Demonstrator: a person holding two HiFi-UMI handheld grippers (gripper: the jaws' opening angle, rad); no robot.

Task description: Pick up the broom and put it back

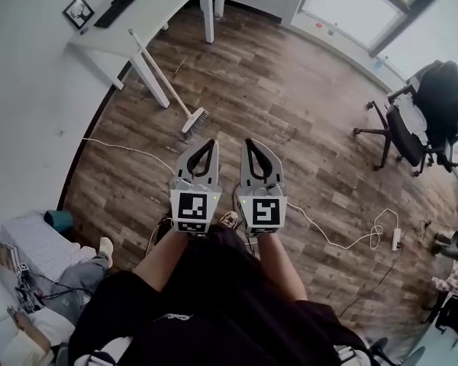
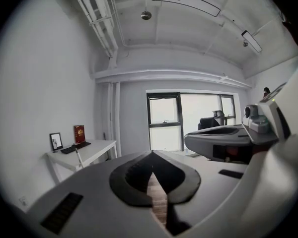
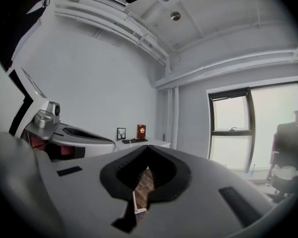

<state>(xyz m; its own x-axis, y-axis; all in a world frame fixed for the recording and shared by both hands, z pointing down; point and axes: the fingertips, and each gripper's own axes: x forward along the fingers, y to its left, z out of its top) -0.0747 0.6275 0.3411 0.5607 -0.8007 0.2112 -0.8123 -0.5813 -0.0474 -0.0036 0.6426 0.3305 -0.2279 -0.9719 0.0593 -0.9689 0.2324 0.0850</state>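
Note:
The broom (image 1: 162,77) leans with its long pale handle against the white desk (image 1: 168,6), its bristle head on the wood floor a short way ahead of my grippers. The left gripper (image 1: 211,142) and right gripper (image 1: 249,142) are held side by side at waist height, both shut and empty, short of the broom. In the left gripper view the shut jaws (image 2: 151,153) point toward the window, with the broom (image 2: 78,157) off to the left. Through the shut right gripper (image 3: 148,148) I see the broom (image 3: 139,211) head low in the gap.
A keyboard (image 1: 122,4) and a picture frame (image 1: 78,11) lie on the desk. An office chair (image 1: 424,117) with a dark jacket stands at the right. White cables (image 1: 343,242) and a power strip (image 1: 396,239) cross the floor. A seated person's shoe (image 1: 105,248) shows at lower left.

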